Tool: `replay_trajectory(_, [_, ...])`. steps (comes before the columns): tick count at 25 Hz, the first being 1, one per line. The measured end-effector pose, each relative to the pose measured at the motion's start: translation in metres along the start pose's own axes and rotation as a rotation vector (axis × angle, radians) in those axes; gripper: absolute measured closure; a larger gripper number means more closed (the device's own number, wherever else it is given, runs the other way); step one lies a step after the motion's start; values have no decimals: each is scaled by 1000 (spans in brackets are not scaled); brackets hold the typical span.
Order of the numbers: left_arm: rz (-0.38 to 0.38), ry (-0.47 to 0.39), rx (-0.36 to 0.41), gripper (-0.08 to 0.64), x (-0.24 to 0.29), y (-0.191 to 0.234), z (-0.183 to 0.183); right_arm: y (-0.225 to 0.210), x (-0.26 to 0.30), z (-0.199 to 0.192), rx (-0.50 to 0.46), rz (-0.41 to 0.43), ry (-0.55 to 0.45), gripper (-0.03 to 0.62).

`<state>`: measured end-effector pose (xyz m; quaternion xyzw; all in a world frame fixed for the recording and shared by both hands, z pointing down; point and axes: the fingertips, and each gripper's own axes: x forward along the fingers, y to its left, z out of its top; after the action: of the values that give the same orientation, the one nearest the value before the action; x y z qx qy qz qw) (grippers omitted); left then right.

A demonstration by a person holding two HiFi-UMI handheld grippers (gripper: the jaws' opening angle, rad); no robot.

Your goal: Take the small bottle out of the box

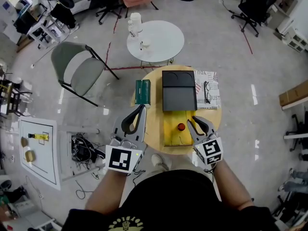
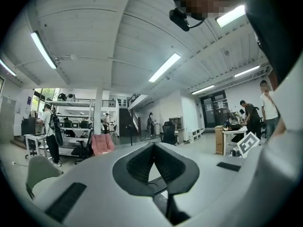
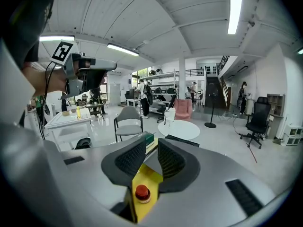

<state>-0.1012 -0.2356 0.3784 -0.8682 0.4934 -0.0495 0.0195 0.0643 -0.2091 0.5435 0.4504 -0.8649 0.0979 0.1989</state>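
Right tongs (image 3: 151,148) parted, small bottle (image 3: 142,193) just beside

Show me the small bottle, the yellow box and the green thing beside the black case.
small bottle (image 1: 181,126), head view, on its red cap.
yellow box (image 1: 171,121), head view, on its bare yellow floor.
green thing (image 1: 142,91), head view, middle of its top face.

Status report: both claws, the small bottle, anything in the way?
Left claw shut, empty. Right claw open, aimed at the yellow box. Small bottle inside, untouched. Nothing blocks it.
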Motion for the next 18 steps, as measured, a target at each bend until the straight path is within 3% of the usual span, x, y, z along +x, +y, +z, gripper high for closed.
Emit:
replay_trajectory(8, [28, -10, -23, 546, -1, 11, 4, 13, 20, -27, -18, 49, 51, 486])
replay_trajectory(18, [43, 14, 11, 546, -9, 22, -5, 17, 35, -69, -37, 69, 149, 452])
